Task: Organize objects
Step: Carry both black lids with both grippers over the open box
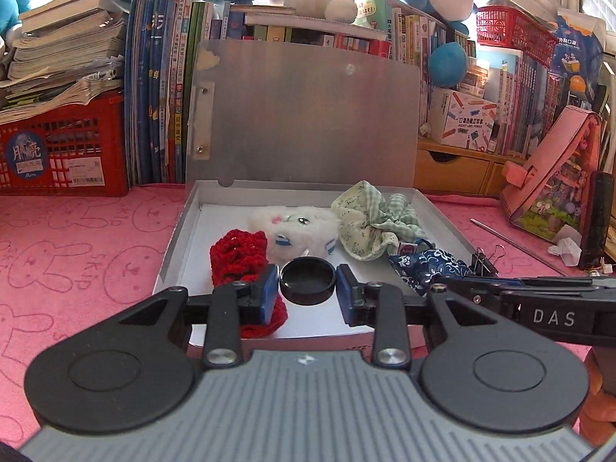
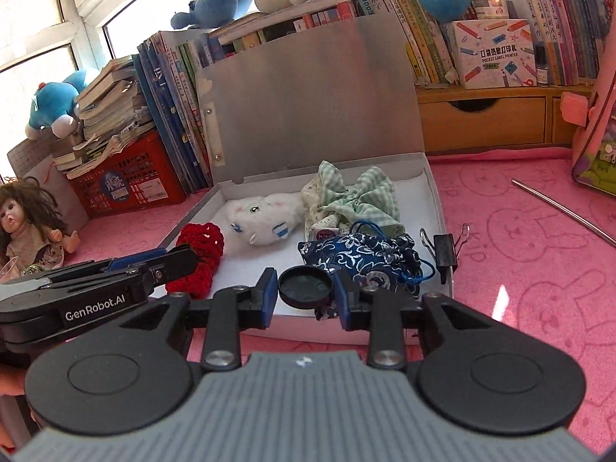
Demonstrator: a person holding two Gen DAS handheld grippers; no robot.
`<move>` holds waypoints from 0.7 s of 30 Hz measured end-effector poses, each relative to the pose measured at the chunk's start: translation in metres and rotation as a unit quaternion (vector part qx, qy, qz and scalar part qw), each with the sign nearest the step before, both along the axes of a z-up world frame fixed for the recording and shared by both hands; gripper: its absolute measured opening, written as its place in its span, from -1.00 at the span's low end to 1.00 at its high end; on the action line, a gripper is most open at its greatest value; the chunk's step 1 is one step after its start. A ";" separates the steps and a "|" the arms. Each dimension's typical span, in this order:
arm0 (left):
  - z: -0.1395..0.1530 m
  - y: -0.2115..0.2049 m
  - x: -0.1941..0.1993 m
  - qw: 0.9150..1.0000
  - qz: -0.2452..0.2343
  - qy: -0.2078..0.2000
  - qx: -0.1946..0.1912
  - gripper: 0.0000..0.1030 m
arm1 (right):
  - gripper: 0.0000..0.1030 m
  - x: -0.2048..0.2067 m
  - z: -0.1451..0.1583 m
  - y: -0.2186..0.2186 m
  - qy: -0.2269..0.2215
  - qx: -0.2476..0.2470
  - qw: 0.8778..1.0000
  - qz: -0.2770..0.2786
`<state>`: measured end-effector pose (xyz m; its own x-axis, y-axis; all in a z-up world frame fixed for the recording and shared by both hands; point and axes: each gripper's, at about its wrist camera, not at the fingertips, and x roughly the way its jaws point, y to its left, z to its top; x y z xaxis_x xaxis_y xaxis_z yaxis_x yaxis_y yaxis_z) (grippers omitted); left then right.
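Each gripper clamps a round black lid: the left gripper (image 1: 307, 294) holds one lid (image 1: 307, 280), the right gripper (image 2: 306, 294) another (image 2: 305, 288), seemingly just above the open box (image 1: 175, 238). Beyond lie a red crochet piece (image 1: 238, 256), white plush (image 1: 296, 233), and green cloth (image 1: 369, 219).

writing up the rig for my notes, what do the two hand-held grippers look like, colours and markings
Both look alike: a grey ribbed body with a small white logo, two round black discs, black linkage arms with silver screws, and blue pads on the fingers. The left hand-held gripper shows white "GenRobot.AI" lettering on its black side in the right wrist view; the right hand-held gripper shows "DAS" in the left wrist view.
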<state>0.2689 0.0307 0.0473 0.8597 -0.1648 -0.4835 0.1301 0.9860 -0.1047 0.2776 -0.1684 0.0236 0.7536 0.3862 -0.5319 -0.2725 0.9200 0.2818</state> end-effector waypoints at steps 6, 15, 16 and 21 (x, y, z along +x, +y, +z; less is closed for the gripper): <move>-0.012 0.001 0.018 1.000 0.001 0.010 0.017 -0.26 | -0.30 0.017 -0.011 0.004 0.009 -0.022 1.000 -0.002; -0.020 -0.001 0.036 0.999 -0.006 -0.001 0.052 -0.26 | -0.31 0.035 -0.019 0.001 0.008 -0.039 0.999 -0.009; -0.021 0.000 0.039 0.999 -0.003 -0.002 0.052 -0.26 | -0.31 0.037 -0.020 0.000 0.008 -0.039 0.999 -0.009; -0.023 0.005 0.049 0.999 0.005 -0.004 0.049 -0.27 | -0.31 0.044 -0.021 0.001 0.004 -0.045 0.999 -0.011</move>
<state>0.3178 0.0354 0.0239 0.8654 -0.1084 -0.4893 0.1208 0.9927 -0.0062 0.3216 -0.1678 0.0021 0.7569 0.3208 -0.5694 -0.2507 0.9471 0.2003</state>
